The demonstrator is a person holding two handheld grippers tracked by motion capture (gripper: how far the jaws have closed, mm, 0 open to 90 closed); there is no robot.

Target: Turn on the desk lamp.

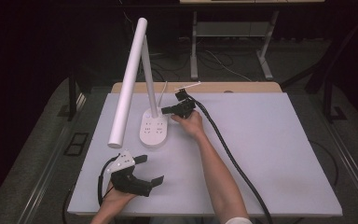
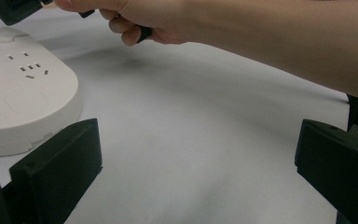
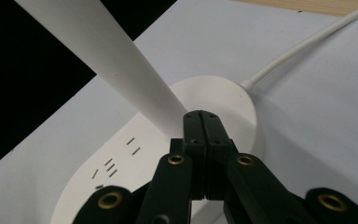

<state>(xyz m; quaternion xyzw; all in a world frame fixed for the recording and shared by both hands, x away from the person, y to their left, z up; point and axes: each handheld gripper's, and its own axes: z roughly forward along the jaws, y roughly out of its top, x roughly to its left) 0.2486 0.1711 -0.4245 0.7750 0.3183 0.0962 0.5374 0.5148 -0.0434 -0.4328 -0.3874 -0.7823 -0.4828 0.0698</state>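
Dark flooring and cables are surrounding a pale grey table top [image 1: 270,154] whose wooden far edge is showing at the back. Near the left front corner, the left gripper [image 1: 149,169] is resting in the person's left hand [image 1: 116,195], its black jaws standing spread wide with nothing between them; in the left gripper view they are framing bare table, well apart from each other. Just beyond it, towards the middle, the white desk lamp with a long tubular head [image 1: 129,79] is standing on its white oval plastic base with socket slots [image 1: 154,130], a thin white power cord [image 3: 307,44] trailing off behind it. Right of the base, the right gripper [image 1: 164,110] is hovering in the person's right hand [image 1: 190,123], its jaws pressed together on nothing, their tips sitting over the base beside the lamp's white upright stem [image 3: 135,84]. A thick black cable [image 1: 233,158] is running back along the forearm.
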